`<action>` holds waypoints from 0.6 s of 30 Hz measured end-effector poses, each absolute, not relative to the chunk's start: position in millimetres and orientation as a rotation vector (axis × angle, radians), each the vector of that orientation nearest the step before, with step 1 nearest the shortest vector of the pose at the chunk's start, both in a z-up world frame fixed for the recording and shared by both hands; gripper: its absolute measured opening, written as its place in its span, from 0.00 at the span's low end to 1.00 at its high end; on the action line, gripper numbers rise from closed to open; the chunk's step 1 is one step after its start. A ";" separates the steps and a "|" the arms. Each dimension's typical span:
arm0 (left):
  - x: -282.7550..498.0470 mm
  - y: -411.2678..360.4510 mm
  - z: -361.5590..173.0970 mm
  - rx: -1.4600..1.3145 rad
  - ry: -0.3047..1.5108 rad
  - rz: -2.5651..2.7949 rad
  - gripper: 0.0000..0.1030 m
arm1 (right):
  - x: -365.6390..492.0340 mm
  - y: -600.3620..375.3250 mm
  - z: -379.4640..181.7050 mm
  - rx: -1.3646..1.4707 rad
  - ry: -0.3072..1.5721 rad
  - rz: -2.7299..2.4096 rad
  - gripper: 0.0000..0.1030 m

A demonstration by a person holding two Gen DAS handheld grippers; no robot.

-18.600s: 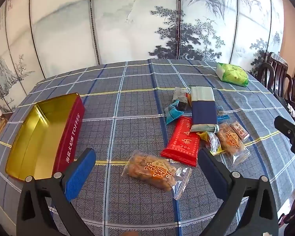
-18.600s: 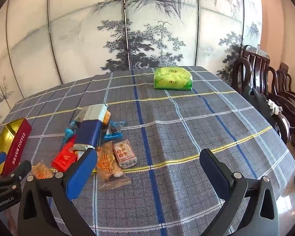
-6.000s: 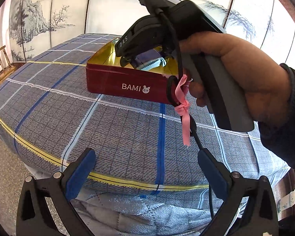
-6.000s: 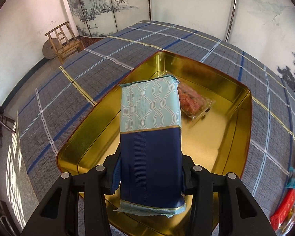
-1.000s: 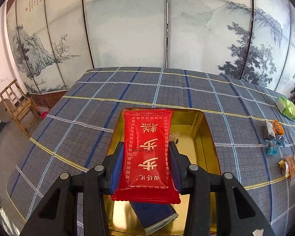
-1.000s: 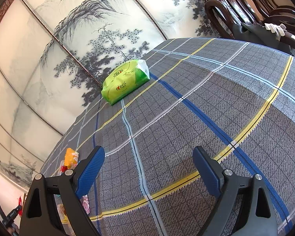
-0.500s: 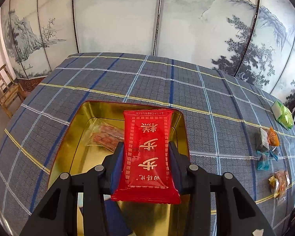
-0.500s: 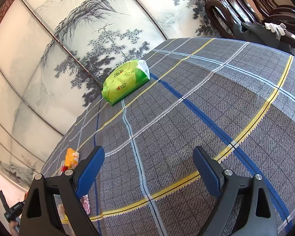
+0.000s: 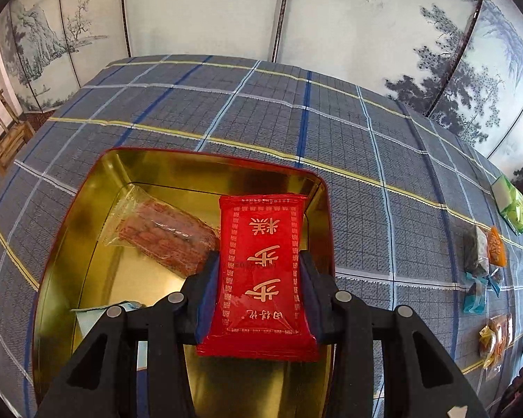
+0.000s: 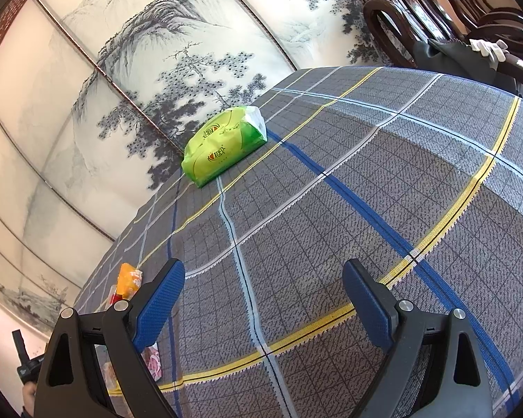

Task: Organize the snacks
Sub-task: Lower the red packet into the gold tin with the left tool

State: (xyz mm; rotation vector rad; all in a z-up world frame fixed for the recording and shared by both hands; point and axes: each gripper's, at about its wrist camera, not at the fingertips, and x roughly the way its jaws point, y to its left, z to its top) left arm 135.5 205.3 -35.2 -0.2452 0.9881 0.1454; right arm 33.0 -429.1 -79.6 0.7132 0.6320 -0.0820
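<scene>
Holding the red snack pack [image 9: 261, 271] over the gold tin [image 9: 205, 170], the left tool [image 9: 259, 278] squeezes it. Two snacks lie inside. The right tool [image 10: 263, 299] is open and empty. More snacks [image 9: 484, 264] wait on the desk [image 9: 366, 160].

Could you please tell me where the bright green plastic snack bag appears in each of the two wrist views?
Left wrist view: the bright green plastic snack bag lies at the far right edge, on the table's far side.
Right wrist view: it sits upper centre-left, near the painted screen.
Shared landmark: the small orange packet on the blue-and-grey checked tablecloth.
</scene>
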 end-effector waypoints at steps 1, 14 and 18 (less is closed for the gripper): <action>136.5 206.9 -36.7 -0.260 0.998 0.142 0.38 | 32.9 -429.2 -79.6 0.713 0.632 -0.082 0.89; 143.4 207.7 -40.9 -0.239 1.024 0.162 0.38 | 33.3 -428.6 -79.8 0.713 0.632 -0.081 0.90; 144.5 209.7 -41.4 -0.244 1.035 0.173 0.41 | 33.3 -428.6 -79.8 0.711 0.633 -0.081 0.90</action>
